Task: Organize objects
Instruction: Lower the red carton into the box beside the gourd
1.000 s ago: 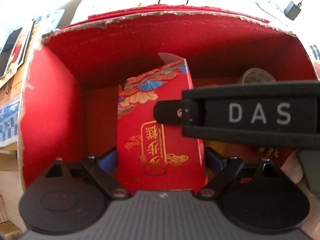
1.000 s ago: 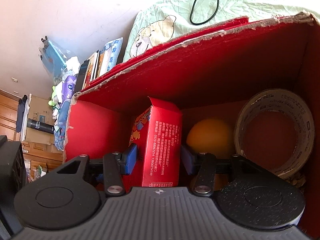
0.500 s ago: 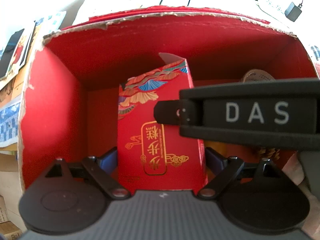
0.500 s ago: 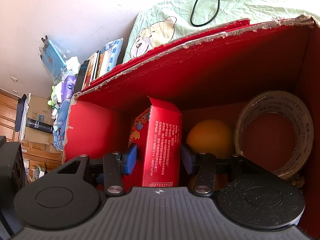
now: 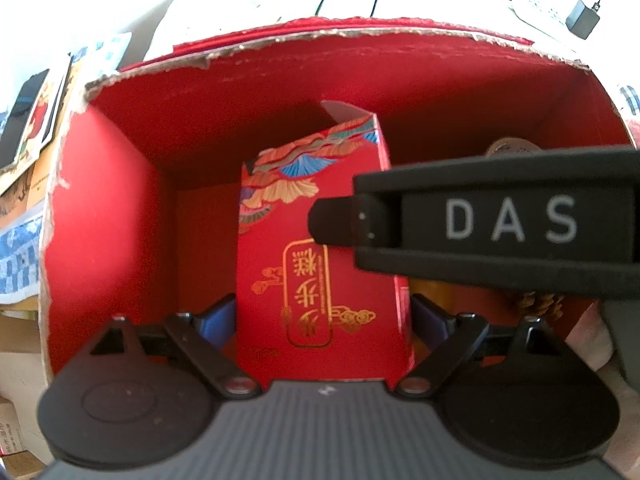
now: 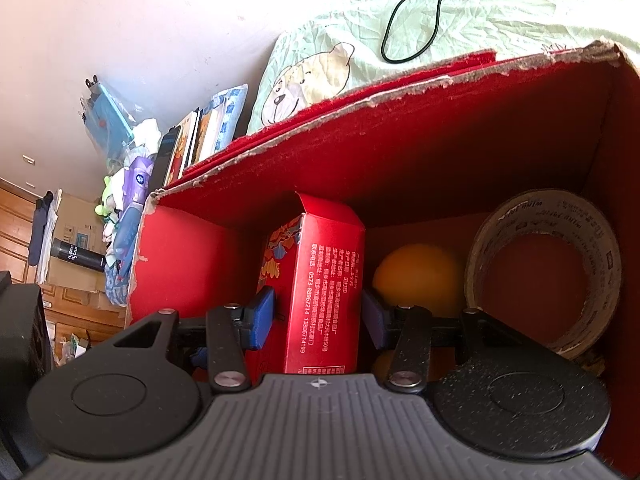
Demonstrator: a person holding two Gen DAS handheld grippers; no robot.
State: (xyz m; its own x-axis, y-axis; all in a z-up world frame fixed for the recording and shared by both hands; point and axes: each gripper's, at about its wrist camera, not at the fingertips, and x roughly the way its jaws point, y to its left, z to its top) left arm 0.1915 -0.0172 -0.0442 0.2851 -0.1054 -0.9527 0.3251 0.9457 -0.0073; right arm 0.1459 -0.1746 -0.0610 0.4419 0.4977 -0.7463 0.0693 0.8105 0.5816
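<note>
Two hand-held grippers meet on one small red carton point(image 5: 320, 272) inside a large red cardboard box point(image 5: 108, 216) whose top rim is torn and ragged, brown fibre showing along the edge. The carton stands upright against the middle of the box's back wall, its glossy front printed with gold characters and fan-shaped blue and orange patterns, its top flap raised. The left gripper point(image 5: 322, 316) has its blue pads point(image 5: 218, 318) against the carton's two narrow sides, clamped on it. The right gripper point(image 6: 320, 316) straddles the carton at its corner edge, blue fingers point(image 6: 260, 316) pressed to the patterned face and the side printed with fine white text, also clamped on it; its black body, lettered "DAS", crosses the left wrist view from the right. In the right wrist view a smooth orange ball point(image 6: 416, 276) sits just beside the carton on the box floor, and a wide roll of brown tape point(image 6: 544, 268) stands on edge toward the box's right wall. Beyond the box's back rim lies a crinkled pale green sheet point(image 6: 500, 12) with a cartoon bear, a thin black cable point(image 6: 416, 12) looping across it.
</note>
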